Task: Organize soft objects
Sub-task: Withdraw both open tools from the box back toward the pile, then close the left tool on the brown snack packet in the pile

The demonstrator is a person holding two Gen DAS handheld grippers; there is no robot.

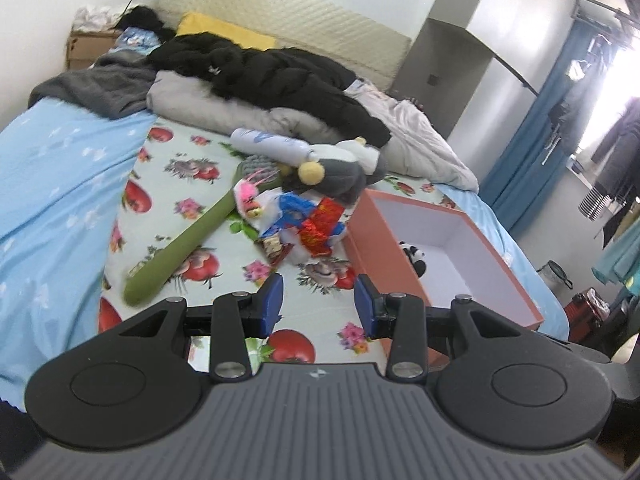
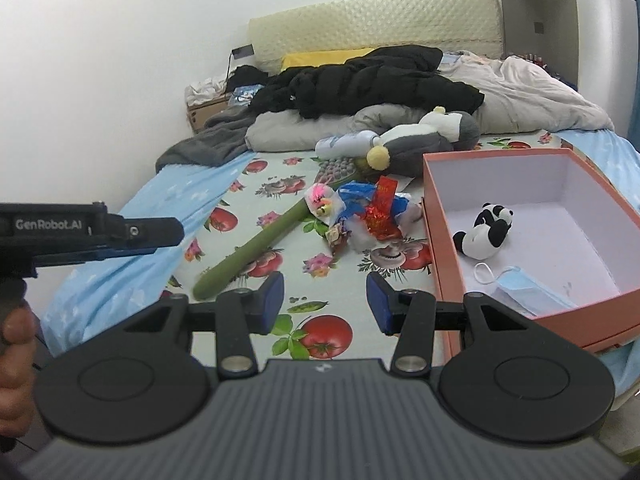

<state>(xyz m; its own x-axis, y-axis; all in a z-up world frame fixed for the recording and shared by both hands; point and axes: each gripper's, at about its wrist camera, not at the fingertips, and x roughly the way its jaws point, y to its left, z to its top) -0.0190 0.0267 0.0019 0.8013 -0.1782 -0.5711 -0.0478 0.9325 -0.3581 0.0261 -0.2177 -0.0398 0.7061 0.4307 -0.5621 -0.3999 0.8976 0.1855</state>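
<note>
A pile of soft toys lies mid-bed: a grey and white plush [image 2: 424, 138] [image 1: 344, 168], a long green plush stalk [image 2: 256, 244] [image 1: 188, 236], a small pink-headed doll [image 2: 320, 202] [image 1: 250, 196], and a blue, red and white doll [image 2: 376, 212] [image 1: 316, 222]. An open orange box [image 2: 430, 208] [image 1: 370, 236] on the right holds a small panda plush [image 2: 486, 232] [image 1: 414, 256] and a blue face mask [image 2: 528, 288]. My left gripper [image 1: 319, 304] is open and empty over the sheet. My right gripper [image 2: 325, 300] is open and empty, short of the pile.
A white bottle [image 2: 346, 143] lies behind the pile. A black jacket [image 2: 360, 80], grey blanket [image 2: 208, 140] and pale duvet [image 2: 532, 96] cover the far bed. The left gripper's body [image 2: 88, 230] crosses the right view's left edge. A cardboard box [image 2: 206, 112] stands beyond.
</note>
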